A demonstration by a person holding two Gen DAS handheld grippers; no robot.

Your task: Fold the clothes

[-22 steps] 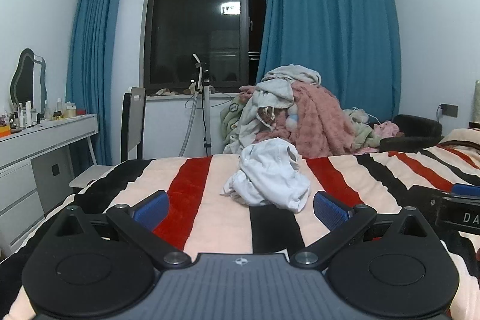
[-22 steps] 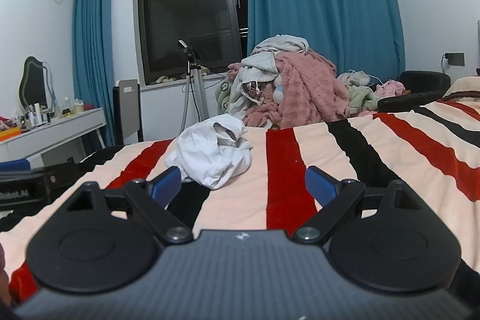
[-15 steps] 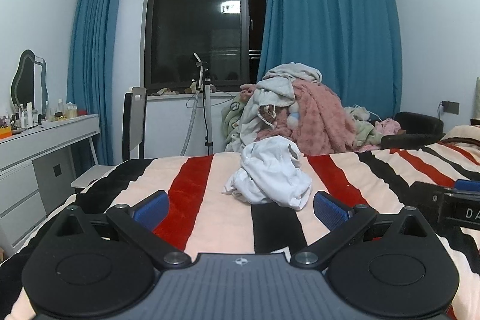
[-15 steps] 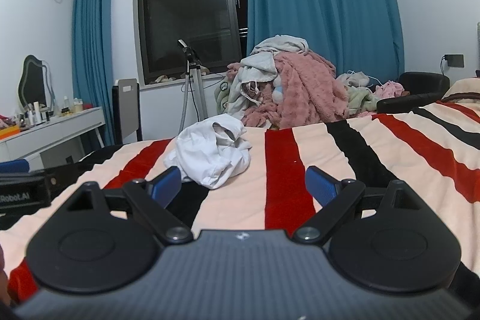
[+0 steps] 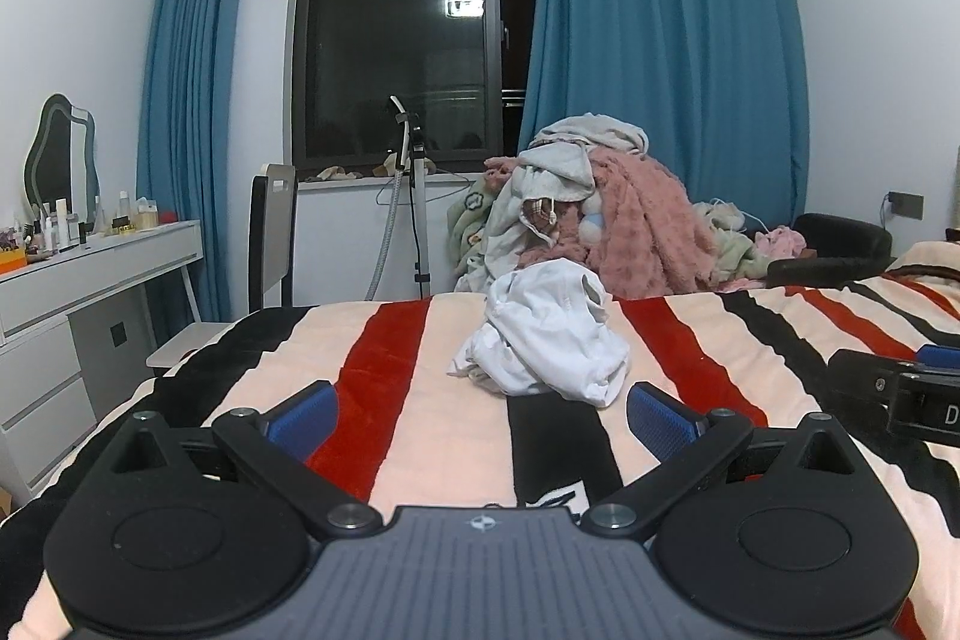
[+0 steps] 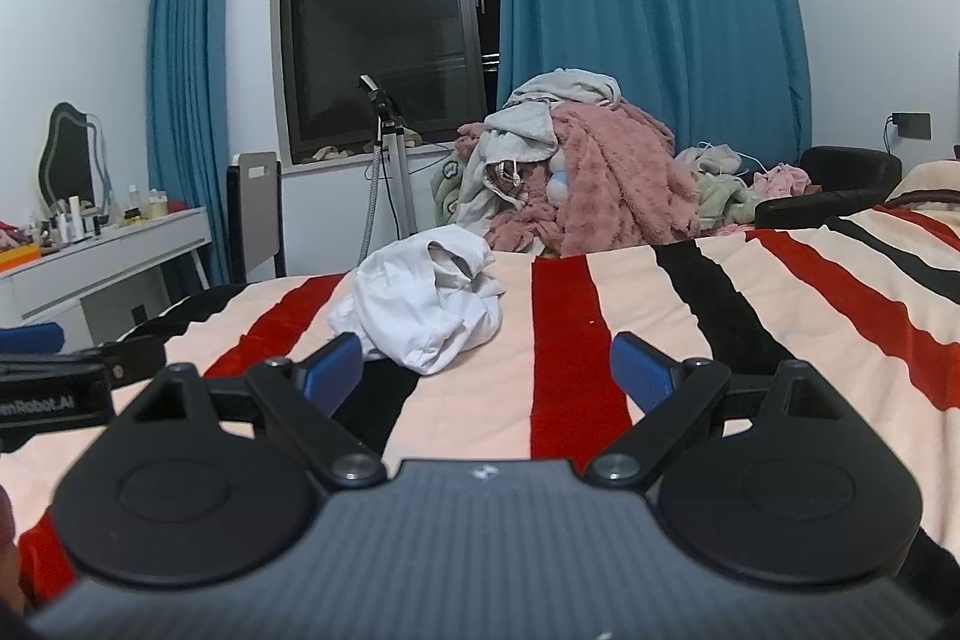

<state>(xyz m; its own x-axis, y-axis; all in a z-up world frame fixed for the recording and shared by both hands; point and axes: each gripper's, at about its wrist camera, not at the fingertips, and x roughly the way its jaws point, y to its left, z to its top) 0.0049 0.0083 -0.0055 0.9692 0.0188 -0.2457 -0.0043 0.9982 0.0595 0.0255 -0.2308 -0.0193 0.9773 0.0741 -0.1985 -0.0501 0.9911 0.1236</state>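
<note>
Both tools wide open and empty: left gripper (image 5: 480, 415) has nudged a touch closer to the crumpled white garment (image 5: 549, 334), so the pickup looks imminent. Right gripper (image 6: 486, 370) waits beside it. Soft wrinkled cotton heaped on the plush striped blanket (image 5: 384, 370).

You have a bed (image 5: 420, 436) in front of you, covered by a blanket striped cream, red and black; a crumpled white garment (image 5: 549, 340) lies directly on it, across a cream band and touching a black stripe; nothing else rests nearby.
</note>
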